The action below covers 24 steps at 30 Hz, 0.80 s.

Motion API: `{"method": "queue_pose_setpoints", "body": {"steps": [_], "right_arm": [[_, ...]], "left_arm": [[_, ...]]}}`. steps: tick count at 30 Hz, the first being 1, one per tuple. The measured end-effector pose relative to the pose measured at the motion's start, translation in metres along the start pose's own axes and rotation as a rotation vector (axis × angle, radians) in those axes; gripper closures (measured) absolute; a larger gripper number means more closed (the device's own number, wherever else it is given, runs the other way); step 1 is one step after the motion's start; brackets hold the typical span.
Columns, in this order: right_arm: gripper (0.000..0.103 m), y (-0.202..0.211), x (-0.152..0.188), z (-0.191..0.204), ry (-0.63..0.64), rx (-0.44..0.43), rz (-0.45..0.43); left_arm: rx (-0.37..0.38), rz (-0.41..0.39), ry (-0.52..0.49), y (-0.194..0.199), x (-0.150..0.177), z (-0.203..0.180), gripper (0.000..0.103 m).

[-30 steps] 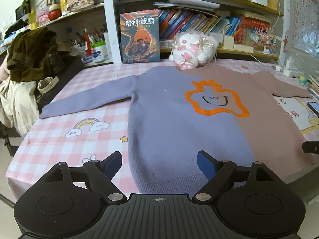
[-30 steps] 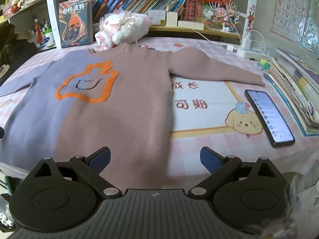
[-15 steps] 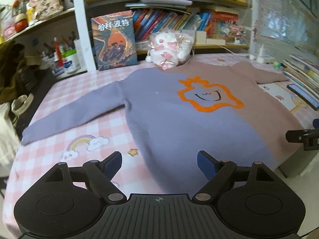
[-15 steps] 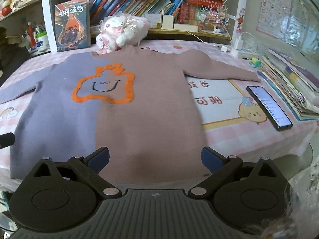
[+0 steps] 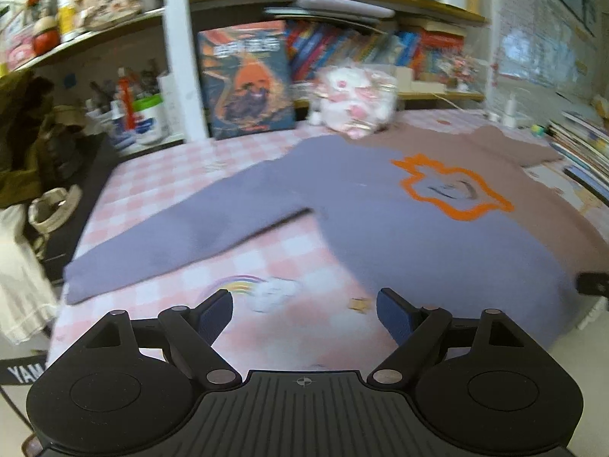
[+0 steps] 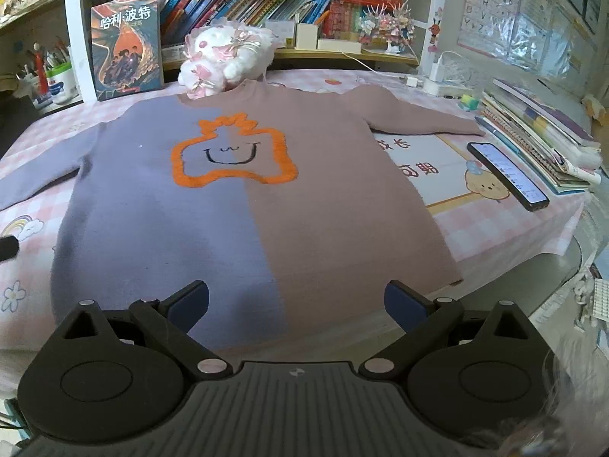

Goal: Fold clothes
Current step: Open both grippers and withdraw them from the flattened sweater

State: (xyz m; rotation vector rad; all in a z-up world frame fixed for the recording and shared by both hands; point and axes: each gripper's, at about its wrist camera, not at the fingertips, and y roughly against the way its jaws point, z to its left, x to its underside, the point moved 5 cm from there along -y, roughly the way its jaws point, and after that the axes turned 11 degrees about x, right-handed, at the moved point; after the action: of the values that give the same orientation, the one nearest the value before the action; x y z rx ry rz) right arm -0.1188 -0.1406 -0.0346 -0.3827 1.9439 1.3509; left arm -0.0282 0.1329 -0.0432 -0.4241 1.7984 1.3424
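A two-tone sweater [image 6: 243,205], purple on its left half and dusty pink on its right, lies flat and face up on the pink checked table [image 6: 506,224], an orange outlined face on its chest. Both sleeves are spread out. In the left wrist view the sweater [image 5: 418,236] stretches right, its purple sleeve [image 5: 182,236] reaching left. My left gripper [image 5: 304,314] hovers open over the tablecloth near the rainbow print, left of the hem, holding nothing. My right gripper [image 6: 297,304] stands open above the sweater's bottom hem, empty too.
A plush toy [image 6: 224,57] sits at the sweater's collar, before a bookshelf [image 6: 266,3] and an upright book [image 6: 127,42]. A phone [image 6: 508,175] and stacked books [image 6: 544,133] lie at the right. Clothes [image 5: 26,144] hang on a chair at left.
Both grippers have slid left along the table's front edge: the left one from over the purple hem to over bare tablecloth, the right one from the pink side toward the sweater's middle. Jaws stayed open.
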Motion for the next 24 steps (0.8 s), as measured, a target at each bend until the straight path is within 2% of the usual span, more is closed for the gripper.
{"method": "queue_pose_setpoints", "body": {"steps": [7,24], "right_arm": [[0.004,0.002,-0.005,0.012,0.001,0.024,-0.007],[0.004,-0.006,-0.019,0.018,-0.011,0.055,-0.020]], "left_arm": [[-0.080,-0.014,0.061,-0.007,-0.003,0.052,0.018],[-0.173,-0.046,0.135,-0.024,-0.016,0.112,0.018]]}}
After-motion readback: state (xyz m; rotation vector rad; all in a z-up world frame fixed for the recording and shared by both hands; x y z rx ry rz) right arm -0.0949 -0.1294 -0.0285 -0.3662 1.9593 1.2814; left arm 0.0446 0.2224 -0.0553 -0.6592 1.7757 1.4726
